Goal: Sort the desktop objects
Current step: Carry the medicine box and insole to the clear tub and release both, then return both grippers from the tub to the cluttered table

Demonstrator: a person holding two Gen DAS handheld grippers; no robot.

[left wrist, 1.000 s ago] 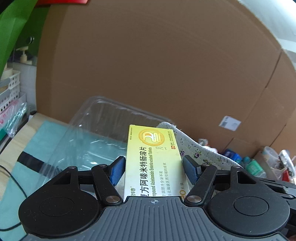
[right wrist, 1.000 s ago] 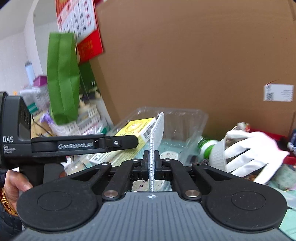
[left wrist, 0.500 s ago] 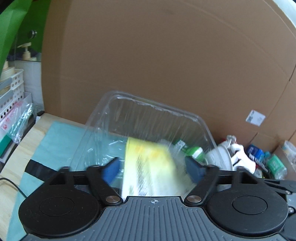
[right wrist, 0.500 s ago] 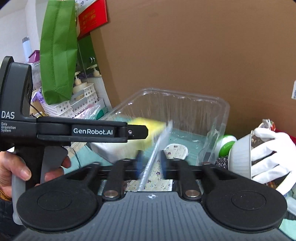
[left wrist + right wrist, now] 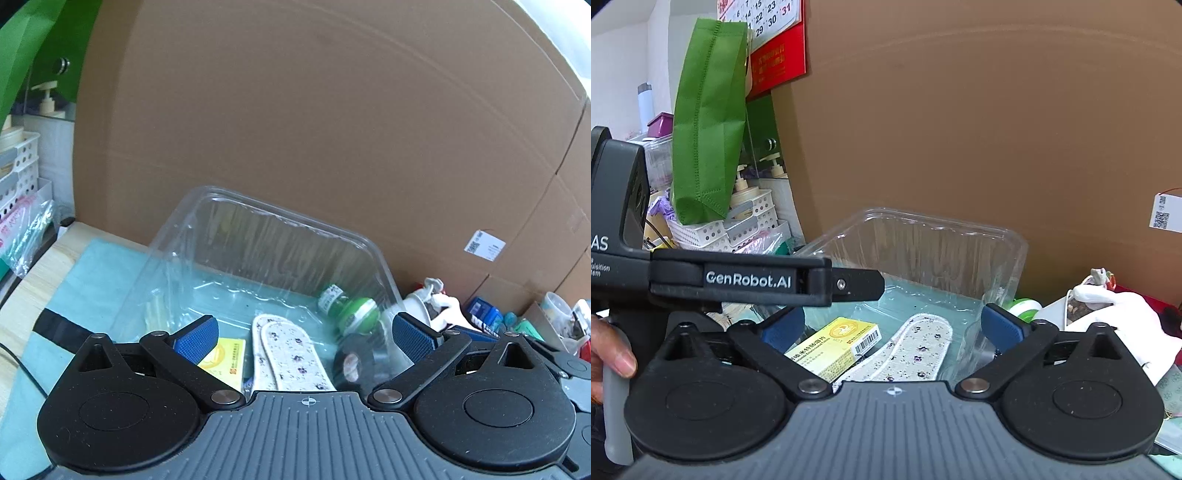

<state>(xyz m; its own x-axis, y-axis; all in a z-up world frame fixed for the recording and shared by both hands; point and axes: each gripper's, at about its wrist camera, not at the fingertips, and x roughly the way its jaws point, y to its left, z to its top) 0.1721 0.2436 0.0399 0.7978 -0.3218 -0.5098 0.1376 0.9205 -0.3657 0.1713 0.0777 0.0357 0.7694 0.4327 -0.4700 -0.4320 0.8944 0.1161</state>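
The left gripper [image 5: 303,334] stands with its jaws spread wide and nothing between the blue pads; it hovers above the clear plastic tray [image 5: 258,225] at the centre of the left wrist frame. The right gripper [image 5: 892,326] is likewise fully spread and empty, aimed into the same tray from the lower centre of its own frame. The open jaws and the level aim over the tray rim suggest that both tools have completed a release and are positioned clear of the contents.

Contents, left to right in the right wrist view:
- The yellow medicine box [image 5: 836,347] lies flat on the tray floor at lower left, printed face up.
- The floral insole [image 5: 908,350] lies flat just beside it at lower centre, toe pointing toward the far wall.

In the left wrist view, a green-capped bottle [image 5: 351,308] and a roll of black tape [image 5: 356,362] sit at the right of the tray; whether they are inside or behind the clear wall cannot be determined. A white glove [image 5: 1123,317] rests over a white bowl [image 5: 1056,314] at the right edge of the frame, outside the tray.

Change from one second ago: the left gripper then clamped the medicine box upright, and the right gripper pinched the insole on edge. Both items now rest in the tray, and both sets of jaws have moved from closed to fully apart.
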